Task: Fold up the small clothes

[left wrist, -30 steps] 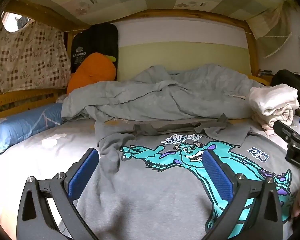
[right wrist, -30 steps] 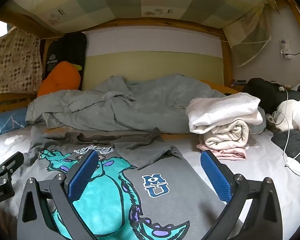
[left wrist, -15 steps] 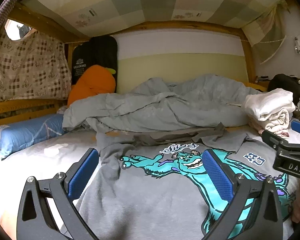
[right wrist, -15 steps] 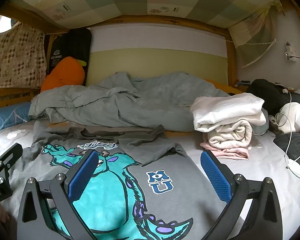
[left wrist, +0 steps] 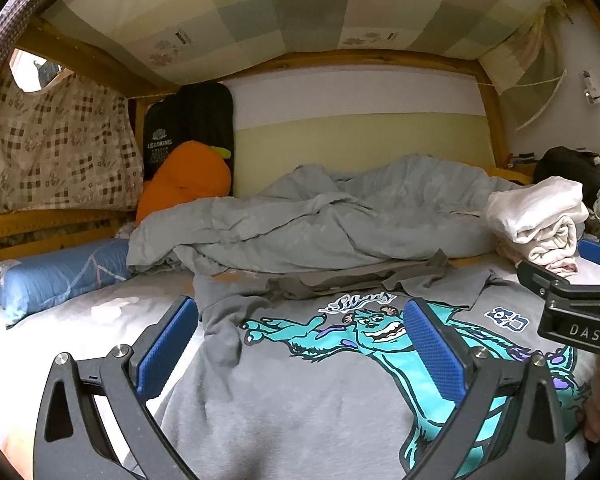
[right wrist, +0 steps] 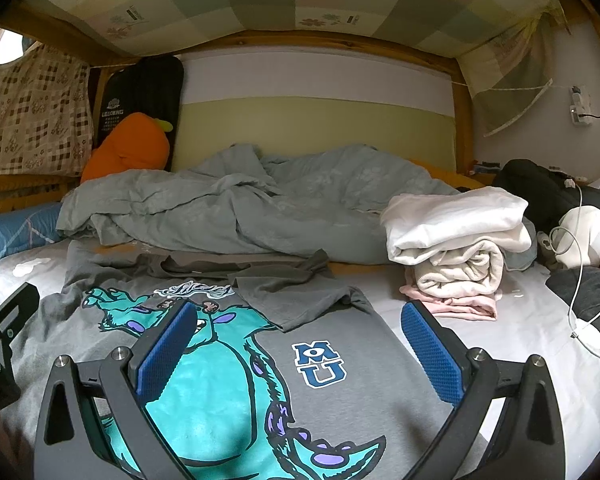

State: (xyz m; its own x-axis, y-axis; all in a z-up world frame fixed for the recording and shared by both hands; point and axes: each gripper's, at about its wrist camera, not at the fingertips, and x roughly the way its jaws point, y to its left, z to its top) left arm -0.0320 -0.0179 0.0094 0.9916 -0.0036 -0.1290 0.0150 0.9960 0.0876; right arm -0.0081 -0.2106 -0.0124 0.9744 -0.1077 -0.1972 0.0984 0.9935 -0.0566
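Note:
A grey T-shirt with a teal monster print lies flat on the bed, front up, both sleeves folded inward near the collar. It also shows in the right wrist view. My left gripper is open and empty, hovering over the shirt's left half. My right gripper is open and empty over the shirt's right half, near the MU logo. The right gripper's body shows at the right edge of the left wrist view.
A crumpled grey duvet lies behind the shirt. A stack of folded white and pink clothes sits to the right. A blue pillow, an orange plush, a white cable and dark clothes are around.
Both grippers have drawn back and risen slightly; the shirt sits a little lower and farther in both views. Both stay open. The shirt has not moved.

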